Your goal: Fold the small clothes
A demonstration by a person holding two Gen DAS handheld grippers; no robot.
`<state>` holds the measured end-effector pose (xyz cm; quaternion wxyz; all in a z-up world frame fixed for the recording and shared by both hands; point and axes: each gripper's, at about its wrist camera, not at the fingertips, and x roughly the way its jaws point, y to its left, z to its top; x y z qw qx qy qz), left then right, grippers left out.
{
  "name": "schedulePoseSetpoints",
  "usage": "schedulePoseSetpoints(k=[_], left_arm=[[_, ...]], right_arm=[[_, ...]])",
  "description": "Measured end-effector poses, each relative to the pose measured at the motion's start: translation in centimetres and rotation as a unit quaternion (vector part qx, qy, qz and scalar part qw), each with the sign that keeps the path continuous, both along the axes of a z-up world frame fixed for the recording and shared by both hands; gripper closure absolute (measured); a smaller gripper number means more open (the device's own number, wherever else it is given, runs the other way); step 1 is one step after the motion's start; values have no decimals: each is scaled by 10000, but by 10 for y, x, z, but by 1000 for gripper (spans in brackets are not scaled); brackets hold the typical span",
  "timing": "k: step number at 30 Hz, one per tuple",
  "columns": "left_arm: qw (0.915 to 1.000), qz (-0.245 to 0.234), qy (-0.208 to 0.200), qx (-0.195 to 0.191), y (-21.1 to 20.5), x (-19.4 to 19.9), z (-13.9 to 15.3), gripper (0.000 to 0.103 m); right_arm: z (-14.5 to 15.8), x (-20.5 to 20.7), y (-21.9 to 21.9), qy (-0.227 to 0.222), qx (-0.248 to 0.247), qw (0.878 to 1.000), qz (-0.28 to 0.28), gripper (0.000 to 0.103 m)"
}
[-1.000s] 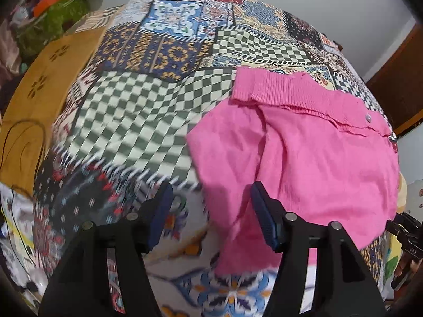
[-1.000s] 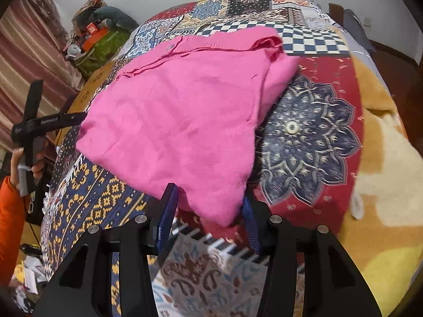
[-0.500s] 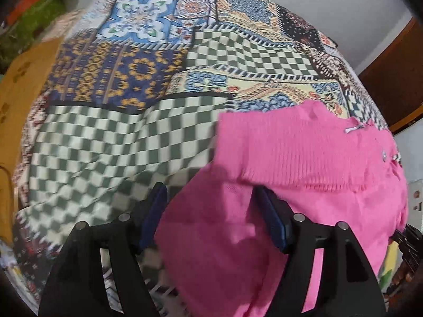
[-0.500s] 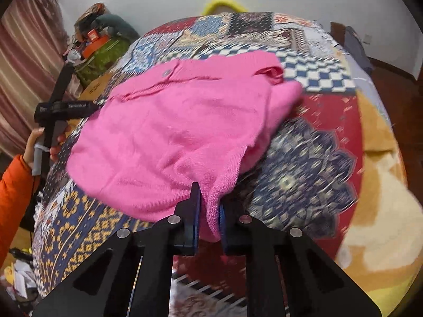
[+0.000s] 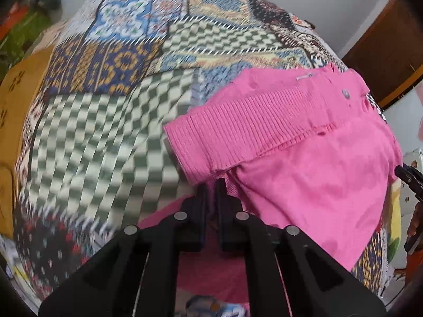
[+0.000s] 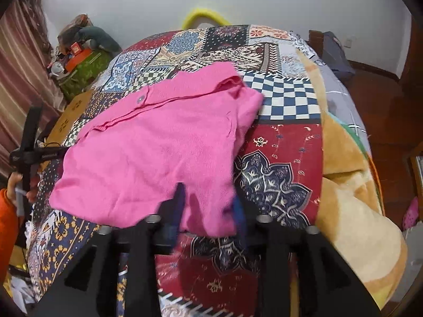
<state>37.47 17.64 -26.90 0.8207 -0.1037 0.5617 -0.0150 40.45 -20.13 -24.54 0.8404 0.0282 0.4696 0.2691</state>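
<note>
A pink knit sweater [image 5: 304, 158] lies spread on the patchwork quilt [image 5: 105, 105], with its ribbed hem [image 5: 251, 121] toward the far side. My left gripper [image 5: 211, 187] is shut on a fold of the sweater just below that hem. In the right wrist view the sweater [image 6: 158, 153] covers the middle of the bed. My right gripper [image 6: 210, 208] has its jaws opening, with the sweater's near corner lying loose between the blurred fingers [image 6: 179, 206]. The left gripper [image 6: 29, 148] also shows at the far left, held by a hand with an orange sleeve.
The quilt [image 6: 277, 97] covers the whole bed. A tan fleece blanket [image 6: 343, 185] lies along its right side. Bags and clutter [image 6: 84, 71] sit by the striped curtain at the left. A wooden door [image 5: 383, 52] stands beyond the bed.
My left gripper moved in over the sweater's edge and shut on it. My right gripper pinched the near corner half a second ago and has since spread its jaws apart.
</note>
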Motion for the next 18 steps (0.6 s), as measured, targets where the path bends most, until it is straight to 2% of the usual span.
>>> schedulePoseSetpoints(k=[5, 9, 13, 18], left_arm=[[9996, 146, 243, -54, 2, -37, 3, 98], [9984, 36, 515, -235, -14, -70, 2, 98], [9989, -125, 460, -16, -46, -101, 9, 98], [9982, -179, 440, -364, -74, -127, 26, 99]], right_arm=[[13, -22, 0, -47, 57, 9998, 160, 58], [17, -41, 6, 38, 80, 9989, 469, 57], [19, -63, 16, 33, 85, 9973, 735, 57], [19, -86, 25, 125, 166, 9948, 1001, 57]])
